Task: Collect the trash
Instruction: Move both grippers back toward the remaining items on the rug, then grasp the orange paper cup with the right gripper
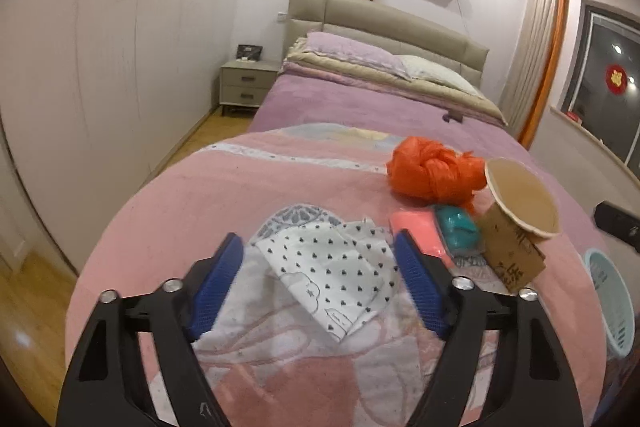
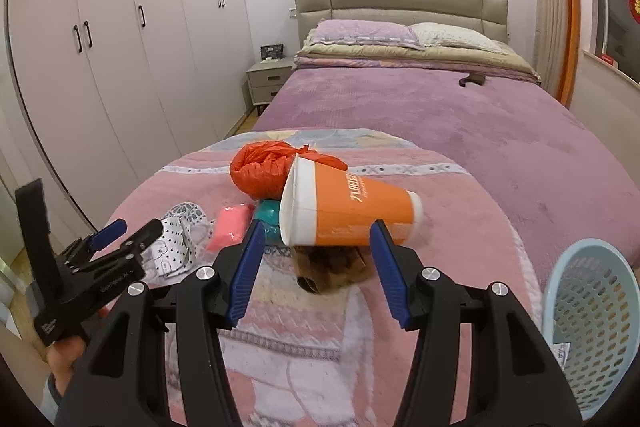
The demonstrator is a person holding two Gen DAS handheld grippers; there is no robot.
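Item: orange paper cup (image 2: 348,213), lying crosswise just ahead of my right gripper (image 2: 318,259), jaws wide, empty; my left gripper (image 1: 320,283) likewise wide over the heart-print wrapper (image 1: 336,279).

L tool (image 1: 320,279) agape, R tool (image 2: 316,271) agape

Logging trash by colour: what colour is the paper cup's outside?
Orange with white bands at rim and base, seen best in the right wrist view: paper cup.

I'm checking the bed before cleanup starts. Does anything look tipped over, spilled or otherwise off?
The orange paper cup lies tipped on its side atop a flattened brown paper bag, its open mouth facing the crumpled orange plastic bag. No spill shows. Both grippers are open and hold nothing.
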